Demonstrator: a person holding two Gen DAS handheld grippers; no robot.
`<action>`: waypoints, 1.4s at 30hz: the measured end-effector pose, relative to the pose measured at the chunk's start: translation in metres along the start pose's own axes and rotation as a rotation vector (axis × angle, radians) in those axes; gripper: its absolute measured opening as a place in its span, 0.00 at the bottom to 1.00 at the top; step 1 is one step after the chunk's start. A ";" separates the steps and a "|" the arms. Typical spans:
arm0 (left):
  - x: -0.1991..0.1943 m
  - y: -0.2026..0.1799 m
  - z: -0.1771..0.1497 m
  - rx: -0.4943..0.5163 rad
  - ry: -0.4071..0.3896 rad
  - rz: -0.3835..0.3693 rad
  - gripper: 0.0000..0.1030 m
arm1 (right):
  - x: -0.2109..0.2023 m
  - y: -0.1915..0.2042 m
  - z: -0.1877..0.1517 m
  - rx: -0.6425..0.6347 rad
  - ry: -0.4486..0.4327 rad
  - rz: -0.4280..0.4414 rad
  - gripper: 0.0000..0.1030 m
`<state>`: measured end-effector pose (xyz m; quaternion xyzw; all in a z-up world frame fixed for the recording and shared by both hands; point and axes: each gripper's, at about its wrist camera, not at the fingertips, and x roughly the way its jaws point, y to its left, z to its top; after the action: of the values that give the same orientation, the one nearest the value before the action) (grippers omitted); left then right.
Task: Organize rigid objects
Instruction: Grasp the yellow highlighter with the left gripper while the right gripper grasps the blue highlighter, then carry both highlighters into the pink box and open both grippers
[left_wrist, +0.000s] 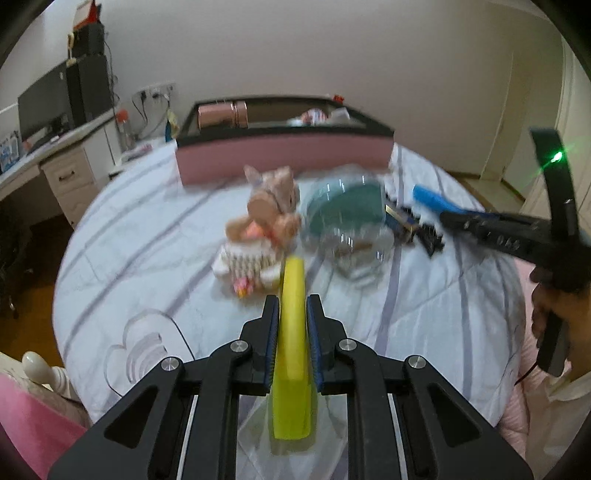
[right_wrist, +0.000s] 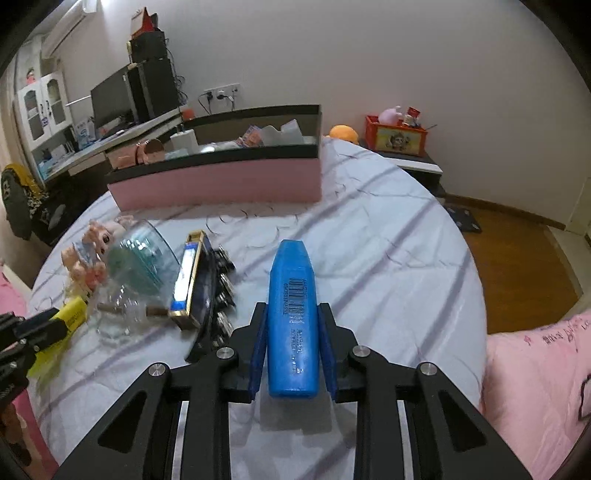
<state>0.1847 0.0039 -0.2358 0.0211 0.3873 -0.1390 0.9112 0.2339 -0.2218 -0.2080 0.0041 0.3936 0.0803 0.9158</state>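
Note:
My left gripper (left_wrist: 292, 306) is shut on a yellow highlighter (left_wrist: 292, 332) and holds it above the bed; the highlighter also shows in the right wrist view (right_wrist: 70, 314). My right gripper (right_wrist: 292, 314) is shut on a blue highlighter (right_wrist: 291, 317) with a barcode, also above the bed; the blue highlighter shows at the right of the left wrist view (left_wrist: 432, 199). A pink storage box (left_wrist: 284, 158) with a black rim stands at the far side of the bed, and shows too in the right wrist view (right_wrist: 218, 181). It holds several items.
On the striped bedsheet (right_wrist: 369, 258) lie a doll figure (left_wrist: 273, 206), a clear glass bowl with teal inside (left_wrist: 343, 218), a blue-and-gold box (right_wrist: 188, 277) and a black comb-like object (right_wrist: 221, 295). A desk with a monitor (right_wrist: 110, 103) stands at the left. A pink pillow (right_wrist: 535, 369) lies at the right.

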 end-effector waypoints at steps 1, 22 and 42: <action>0.003 0.000 -0.002 0.004 0.014 0.003 0.15 | -0.001 -0.001 -0.002 0.003 0.002 -0.002 0.25; -0.011 -0.007 0.010 0.007 -0.087 0.017 0.13 | 0.009 -0.004 0.000 0.004 -0.017 -0.006 0.25; -0.098 -0.018 0.096 0.027 -0.433 0.173 0.14 | -0.111 0.059 0.049 -0.060 -0.389 0.097 0.25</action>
<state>0.1822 -0.0043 -0.0977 0.0359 0.1774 -0.0668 0.9812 0.1859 -0.1778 -0.0904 0.0113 0.2060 0.1336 0.9693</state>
